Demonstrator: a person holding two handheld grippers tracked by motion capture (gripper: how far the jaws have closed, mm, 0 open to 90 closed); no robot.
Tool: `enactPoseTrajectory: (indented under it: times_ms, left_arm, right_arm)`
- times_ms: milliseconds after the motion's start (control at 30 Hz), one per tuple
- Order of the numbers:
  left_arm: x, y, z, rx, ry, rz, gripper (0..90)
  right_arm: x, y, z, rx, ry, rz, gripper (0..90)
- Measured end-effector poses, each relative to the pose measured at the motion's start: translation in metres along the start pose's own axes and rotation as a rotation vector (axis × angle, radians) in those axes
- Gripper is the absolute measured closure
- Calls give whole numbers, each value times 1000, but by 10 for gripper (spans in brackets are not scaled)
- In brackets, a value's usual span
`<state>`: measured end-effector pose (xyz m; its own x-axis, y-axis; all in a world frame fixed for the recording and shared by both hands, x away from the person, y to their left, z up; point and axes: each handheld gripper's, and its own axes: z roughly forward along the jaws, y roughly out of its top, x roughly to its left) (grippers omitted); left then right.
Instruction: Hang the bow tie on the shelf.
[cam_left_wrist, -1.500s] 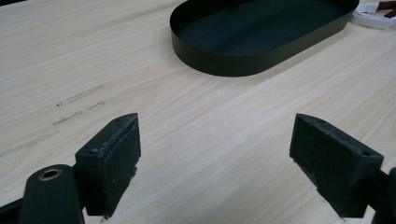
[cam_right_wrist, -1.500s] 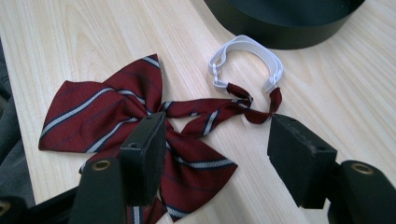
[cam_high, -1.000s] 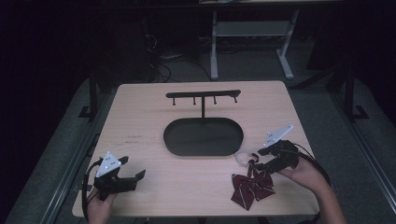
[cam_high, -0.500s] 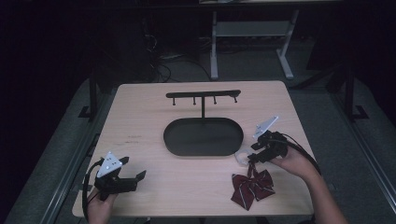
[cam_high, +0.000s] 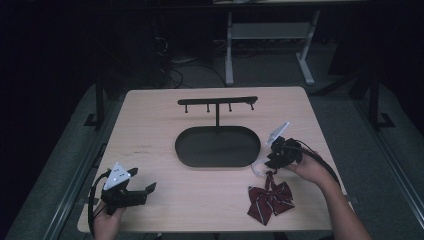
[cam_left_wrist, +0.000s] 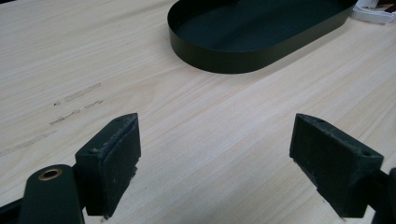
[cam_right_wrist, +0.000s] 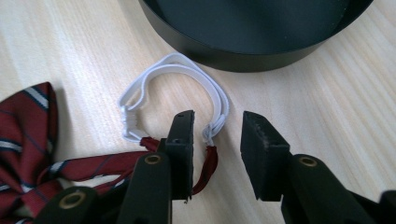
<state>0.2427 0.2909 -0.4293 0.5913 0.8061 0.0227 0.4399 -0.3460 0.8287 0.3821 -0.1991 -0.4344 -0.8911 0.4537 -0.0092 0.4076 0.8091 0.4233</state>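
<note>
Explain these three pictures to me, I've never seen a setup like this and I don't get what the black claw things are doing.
A person sits at a wooden table holding a hand-held gripper in each hand; no robot arm is involved. One picture looks down from above the table. The other two come from cameras riding on the grippers, looking along their black fingers.

On the table stand a black oval tray with a hook rack rising behind it, and a dark red striped bow tie with a white elastic strap.

The left gripper rests open over bare wood, holding nothing. The right gripper has just been closing its fingers; the strap's end lies between them, but they do not press it yet.
</note>
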Motion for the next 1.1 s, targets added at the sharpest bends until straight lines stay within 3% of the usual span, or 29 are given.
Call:
enactPoseTrajectory:
  times_ms: [367,633,1100]
  left_arm:
    - [0,0,0,-1,1,2,161]
    - [0,0,-1,-3,0,-7,161]
    - [-1,0,0,0,2,-2,161]
  right_arm:
    - [1,0,7,52,-3,-9,714]
    - [3,2,9,64,-10,-34,798]
    - [7,1,2,61,-2,-42,836]
